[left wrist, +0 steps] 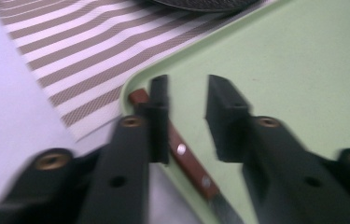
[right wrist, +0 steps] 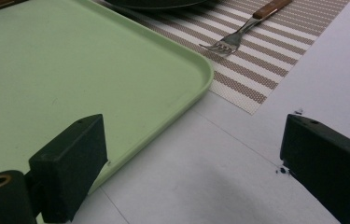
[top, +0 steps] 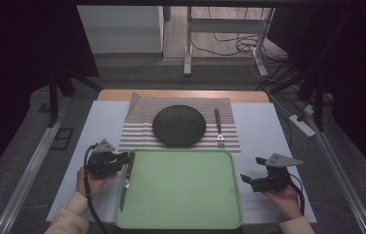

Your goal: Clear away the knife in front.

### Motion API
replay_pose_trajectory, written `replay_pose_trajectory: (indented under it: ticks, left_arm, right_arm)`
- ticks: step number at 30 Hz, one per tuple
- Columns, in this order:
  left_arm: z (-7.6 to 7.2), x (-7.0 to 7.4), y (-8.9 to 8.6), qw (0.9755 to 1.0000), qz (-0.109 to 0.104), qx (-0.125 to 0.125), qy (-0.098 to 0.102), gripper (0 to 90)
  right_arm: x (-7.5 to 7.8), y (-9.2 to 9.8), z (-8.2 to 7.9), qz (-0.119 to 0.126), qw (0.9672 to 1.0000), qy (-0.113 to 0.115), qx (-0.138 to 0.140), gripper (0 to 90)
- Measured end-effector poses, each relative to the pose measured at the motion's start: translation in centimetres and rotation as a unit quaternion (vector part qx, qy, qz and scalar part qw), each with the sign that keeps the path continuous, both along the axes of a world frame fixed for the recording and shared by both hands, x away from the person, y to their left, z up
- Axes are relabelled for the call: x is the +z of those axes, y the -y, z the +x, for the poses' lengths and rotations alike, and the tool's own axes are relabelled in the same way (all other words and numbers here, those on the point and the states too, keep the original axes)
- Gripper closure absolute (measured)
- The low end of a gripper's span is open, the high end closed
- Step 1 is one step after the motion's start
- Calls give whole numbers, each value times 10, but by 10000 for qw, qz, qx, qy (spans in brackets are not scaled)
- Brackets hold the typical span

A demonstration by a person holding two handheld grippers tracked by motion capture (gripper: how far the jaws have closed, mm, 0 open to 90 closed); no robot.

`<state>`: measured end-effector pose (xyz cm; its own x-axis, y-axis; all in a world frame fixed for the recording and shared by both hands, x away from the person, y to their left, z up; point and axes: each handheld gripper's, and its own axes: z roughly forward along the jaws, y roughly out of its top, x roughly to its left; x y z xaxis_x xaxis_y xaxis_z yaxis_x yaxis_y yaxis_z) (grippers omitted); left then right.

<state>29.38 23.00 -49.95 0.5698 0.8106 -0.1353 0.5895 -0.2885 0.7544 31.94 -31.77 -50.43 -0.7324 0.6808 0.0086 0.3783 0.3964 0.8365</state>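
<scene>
The knife lies along the left rim of the green tray, its wooden handle toward the tray's far left corner and its blade pointing to the near edge of the table. In the left gripper view, the handle rests on the tray rim, partly behind one jaw.

The left tool stands at the handle end with its jaws parted and nothing pressed between them; the knife lies below and beside them, not gripped. The right tool hovers off the tray's right rim, jaws wide apart and empty.

The step in hand appears to be the release of the knife and withdrawal from it. To do this well, the left tool lifts straight clear of the handle before it moves sideways, so that a jaw does not drag the knife off the rim.

The fork lies on the striped placemat, right of the dark plate, toward the table's far edge. It looks like the next item; the right tool is nearer to it.
</scene>
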Motion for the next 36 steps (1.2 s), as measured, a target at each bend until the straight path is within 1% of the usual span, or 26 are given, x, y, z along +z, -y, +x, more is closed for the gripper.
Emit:
replay_pose_trajectory:
  ticks: [1, 3, 5, 7, 12, 14, 18, 23, 36]
  left_arm:
    - [-4, 0, -3, 10000, -15, 34, -5, 630]
    - [-11, -1, -7, 9998, -26, 179, 37, 524]
    - [-17, -1, -12, 9996, -84, 262, 41, 462]
    - [-22, -2, -16, 9994, -76, 334, 85, 423]
    - [-33, -5, -25, 9990, -66, 435, 69, 346]
    - [-36, -7, -29, 9985, -66, 531, 61, 336]
    - [-39, -8, -34, 9981, -84, 604, 25, 314]
    - [-38, -9, -30, 9986, -66, 518, -21, 302]
    - [-37, -10, -30, 9985, -60, 531, -67, 288]
  right_arm:
    - [0, 0, 0, 3, 10000, 11, 12, 72]
    - [0, 0, -1, 16, 10000, 30, 32, 73]
    - [0, 0, -1, 38, 10000, 47, 53, 72]
    - [1, 0, -1, 25, 10000, 50, 49, 73]
    - [0, 0, -1, 28, 10000, 55, 51, 73]
    - [0, 0, -1, 32, 10000, 57, 56, 72]
    - [0, 0, 0, 46, 9999, 82, 58, 73]
    - [1, 0, -2, 84, 9998, 170, 59, 74]
    - [2, 0, -2, 86, 9997, 213, 88, 74]
